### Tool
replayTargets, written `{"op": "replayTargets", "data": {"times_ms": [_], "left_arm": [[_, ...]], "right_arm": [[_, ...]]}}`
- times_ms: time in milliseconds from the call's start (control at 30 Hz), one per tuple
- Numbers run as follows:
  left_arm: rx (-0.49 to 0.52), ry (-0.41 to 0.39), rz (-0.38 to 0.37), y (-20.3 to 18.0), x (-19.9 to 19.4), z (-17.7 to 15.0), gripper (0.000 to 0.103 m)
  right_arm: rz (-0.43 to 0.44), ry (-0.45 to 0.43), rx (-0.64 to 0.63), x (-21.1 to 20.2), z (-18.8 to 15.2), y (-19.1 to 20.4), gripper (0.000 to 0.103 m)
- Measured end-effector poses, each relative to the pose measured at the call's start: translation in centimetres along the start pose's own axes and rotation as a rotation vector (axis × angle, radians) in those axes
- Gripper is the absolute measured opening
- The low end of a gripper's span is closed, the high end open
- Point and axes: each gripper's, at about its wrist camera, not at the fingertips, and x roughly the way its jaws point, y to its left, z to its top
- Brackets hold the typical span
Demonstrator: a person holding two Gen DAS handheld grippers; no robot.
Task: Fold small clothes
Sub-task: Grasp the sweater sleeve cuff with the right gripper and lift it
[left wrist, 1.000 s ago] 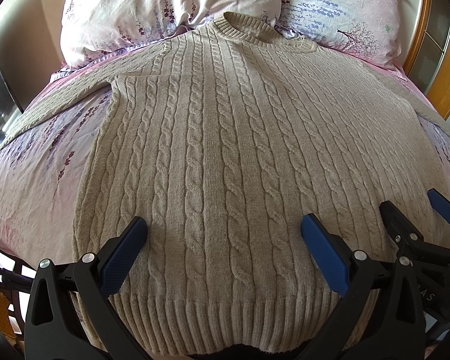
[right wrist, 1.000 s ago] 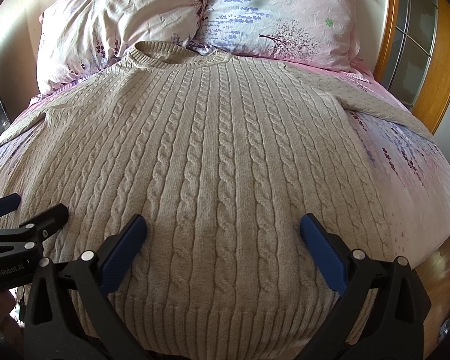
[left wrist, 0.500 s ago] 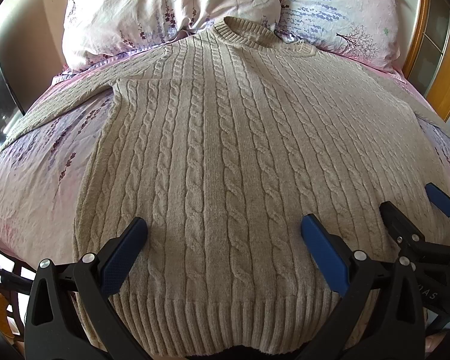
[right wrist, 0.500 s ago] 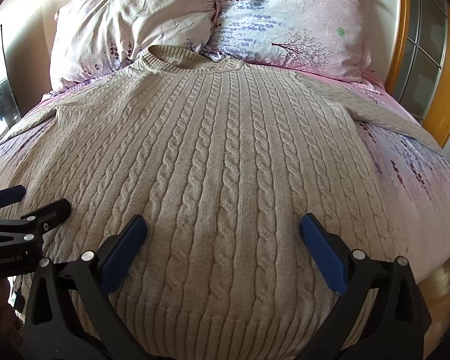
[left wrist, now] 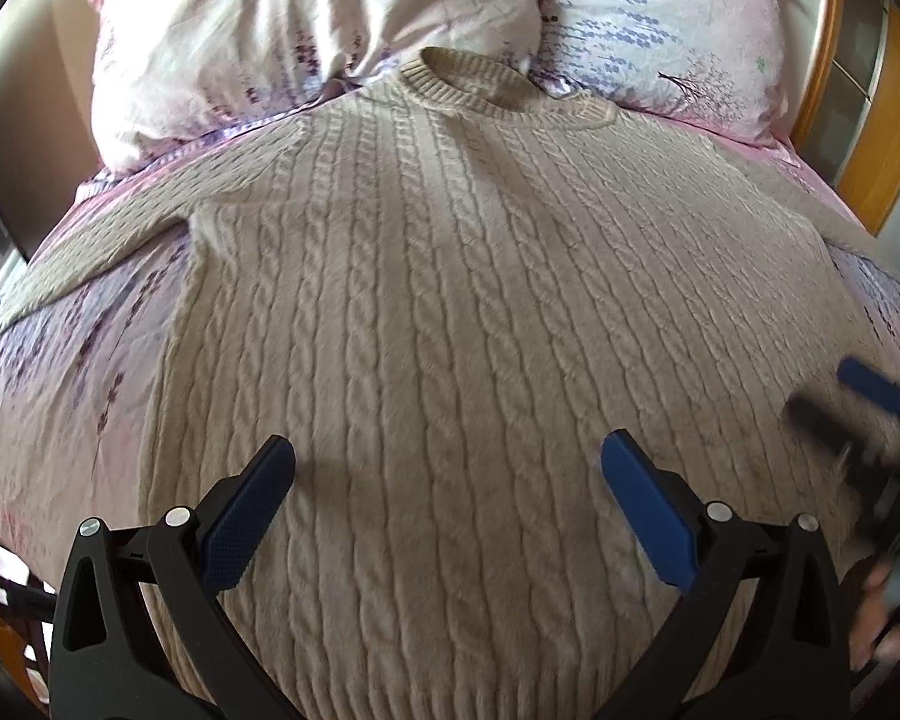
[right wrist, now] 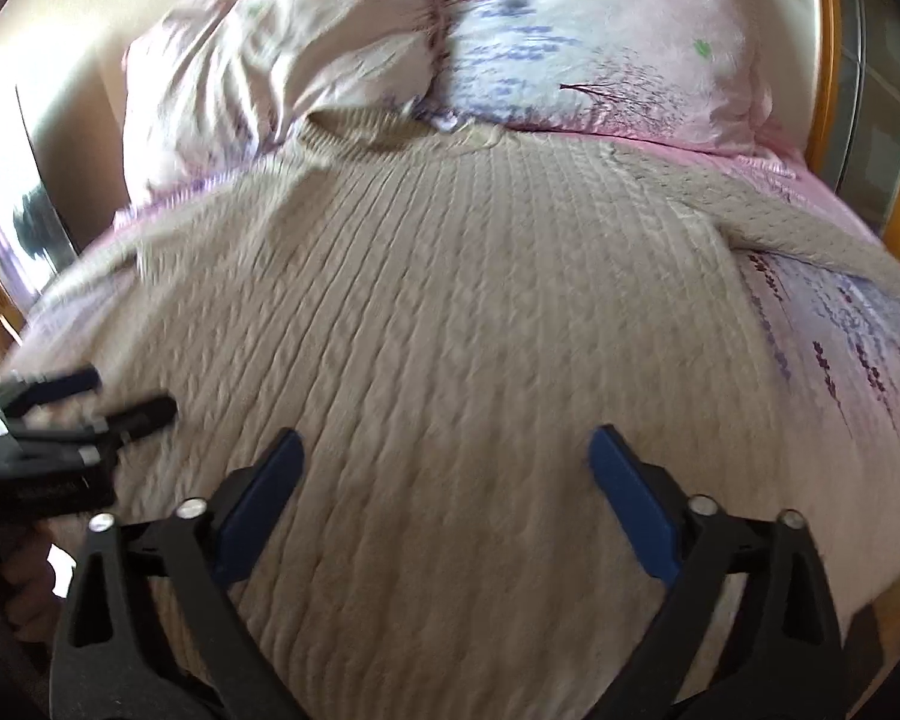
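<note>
Currently: cable-knit sweater (left wrist: 480, 312) flat on bed (left wrist: 60, 396), collar at 12 o'clock against pillows (left wrist: 306, 42). Left tongs (left wrist: 448, 468) wide, empty, over hem. Right tongs (right wrist: 444, 456) just narrowing, spread, empty.

A beige sweater (left wrist: 462, 324) is lying flat across the bed (left wrist: 60, 372), leaving open air above it. Two pillows (left wrist: 306, 36) are blocking the far end, a wooden headboard (left wrist: 870, 138) is closing the far right, and bare sheet is flanking both sides.
</note>
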Motion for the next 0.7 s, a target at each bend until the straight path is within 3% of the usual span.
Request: {"op": "replayTargets", "data": {"times_ms": [133,233,367,500,700], "left_arm": [[0.003,-0.052,-0.02,0.0,-0.1,1.1,0.102],[0.013,-0.09,0.012,0.1,-0.3,2.1,0.102],[0.048,-0.109,0.038,0.2,-0.1,3.4,0.102],[0.037,-0.093,0.038,0.8,0.6,4.2,0.102],[-0.009,-0.071,-0.012,1.8,1.9,4.4,0.102]], "right_arm": [[-0.057,-0.054,0.237,-1.2,4.7,-8.0,0.086],[-0.13,-0.092,0.403,-1.7,7.7,-14.5,0.083],[-0.204,-0.088,0.601,-1.0,9.9,-22.0,0.069],[-0.206,-0.064,0.8,0.6,9.3,-27.1,0.058],[-0.221,-0.071,0.886,2.4,9.2,-29.5,0.052]]}}
